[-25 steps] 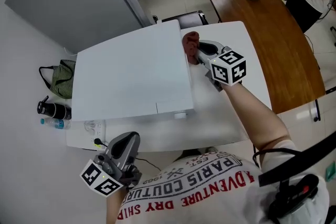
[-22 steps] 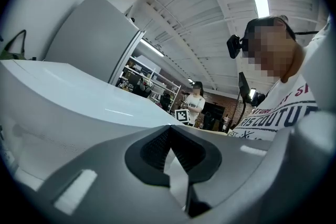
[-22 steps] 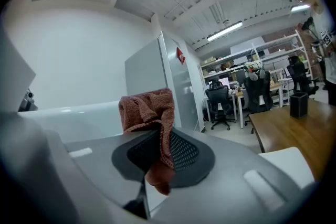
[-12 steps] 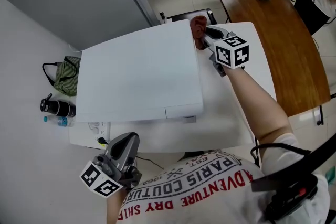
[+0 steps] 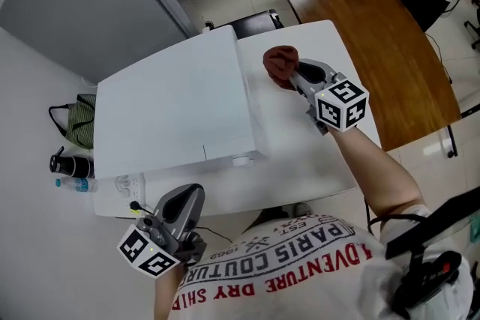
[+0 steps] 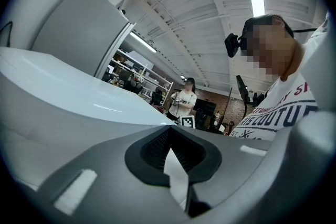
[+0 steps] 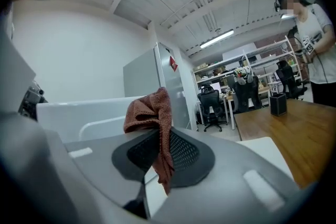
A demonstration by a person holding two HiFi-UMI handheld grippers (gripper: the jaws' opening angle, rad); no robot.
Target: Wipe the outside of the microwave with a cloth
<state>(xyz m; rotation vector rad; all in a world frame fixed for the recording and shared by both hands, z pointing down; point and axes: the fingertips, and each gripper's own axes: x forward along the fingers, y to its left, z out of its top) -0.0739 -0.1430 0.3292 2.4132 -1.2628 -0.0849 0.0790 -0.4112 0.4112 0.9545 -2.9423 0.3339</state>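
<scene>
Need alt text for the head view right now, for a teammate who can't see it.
From above, the right claw is shut on a reddish-brown cloth, held just off the right side of the white microwave, above the white table. The left claw is shut and empty, low at the table's near edge by the person's shirt.

The microwave (image 5: 172,112) has a smooth white casing with a soft sheen. The cloth (image 5: 280,62) is rust-brown with a coarse, looped weave. The right gripper (image 5: 289,75) is matt grey plastic, and its pads (image 7: 181,152) are black and finely ribbed. The near table (image 5: 300,154) is smooth matt white. The far right table (image 5: 375,34) is brown wood, lightly glossy.
</scene>
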